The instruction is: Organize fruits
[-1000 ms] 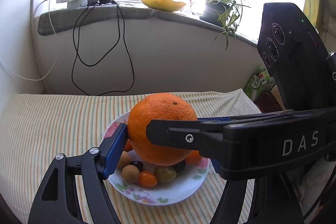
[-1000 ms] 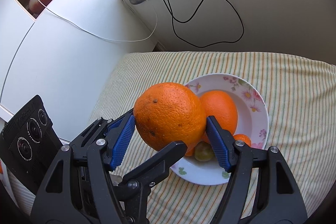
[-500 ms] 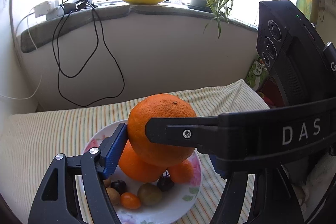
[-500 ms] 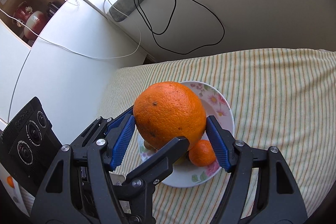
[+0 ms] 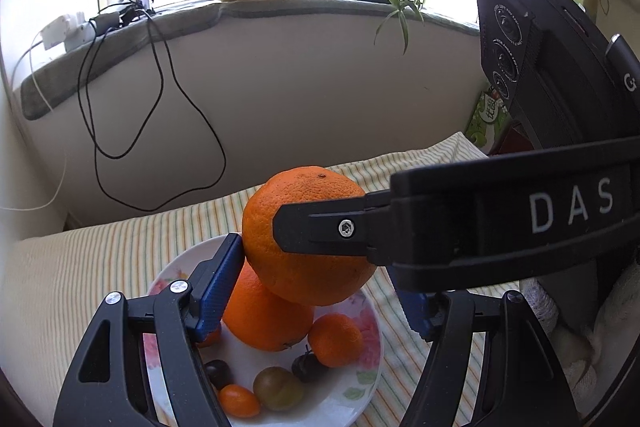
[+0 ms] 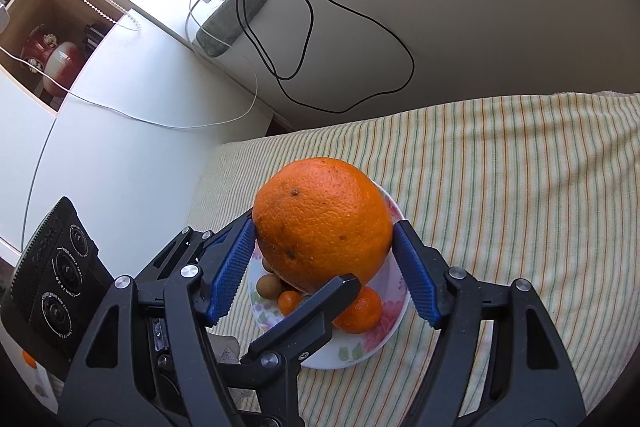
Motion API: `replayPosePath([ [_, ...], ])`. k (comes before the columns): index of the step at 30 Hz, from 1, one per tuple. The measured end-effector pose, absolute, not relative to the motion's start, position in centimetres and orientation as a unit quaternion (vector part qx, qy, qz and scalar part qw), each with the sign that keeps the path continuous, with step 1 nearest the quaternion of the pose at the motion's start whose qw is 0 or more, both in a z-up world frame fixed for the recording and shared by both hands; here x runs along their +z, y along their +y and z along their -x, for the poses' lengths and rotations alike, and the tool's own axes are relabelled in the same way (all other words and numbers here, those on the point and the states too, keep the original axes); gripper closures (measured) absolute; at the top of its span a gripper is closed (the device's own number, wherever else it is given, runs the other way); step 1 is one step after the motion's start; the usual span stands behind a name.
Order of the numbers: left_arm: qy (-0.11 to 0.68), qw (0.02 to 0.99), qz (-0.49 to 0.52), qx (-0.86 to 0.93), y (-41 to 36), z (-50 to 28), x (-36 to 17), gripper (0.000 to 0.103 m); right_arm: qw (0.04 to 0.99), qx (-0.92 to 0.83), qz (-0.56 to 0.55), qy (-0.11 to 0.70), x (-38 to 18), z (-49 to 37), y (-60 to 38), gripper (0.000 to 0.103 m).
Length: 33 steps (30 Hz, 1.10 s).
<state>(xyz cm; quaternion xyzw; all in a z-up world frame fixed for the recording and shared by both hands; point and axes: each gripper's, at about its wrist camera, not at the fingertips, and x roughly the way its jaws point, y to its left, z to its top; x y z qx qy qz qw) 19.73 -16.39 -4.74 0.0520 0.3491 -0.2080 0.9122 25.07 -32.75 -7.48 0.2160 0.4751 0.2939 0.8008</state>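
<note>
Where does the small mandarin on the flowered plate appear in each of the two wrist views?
Left wrist view: the small mandarin lies lower centre, on the flowered plate, right of the second big orange.
Right wrist view: the small mandarin is low centre, on the near side of the plate, partly behind a black gripper finger.
Shared landmark: the big orange held above the plate.

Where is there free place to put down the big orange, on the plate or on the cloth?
The plate is crowded: another orange, a mandarin and small fruits fill it. The striped cloth is bare right of the plate and behind it, up to the wall.
</note>
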Motion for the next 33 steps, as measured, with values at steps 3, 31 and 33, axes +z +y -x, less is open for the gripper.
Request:
replayPosePath([
  [3, 0.357, 0.907, -0.056, -0.216, -16.7, -19.9, -4.8, 0.033, 0.805, 0.286, -0.213, 0.475, -7.4, -25.3, -33.2, 0.03],
  [31, 0.34, 0.907, -0.047, -0.246, -7.4, -15.0, -1.7, 0.043, 0.839, 0.321, -0.083, 0.431, -4.9, -21.0, -36.8, 0.034],
  [33, 0.336, 0.91, -0.038, -0.24, -6.7, -14.8, -1.5, 0.043, 0.852, 0.296, -0.092, 0.423, -4.8, -22.0, -38.3, 0.034],
])
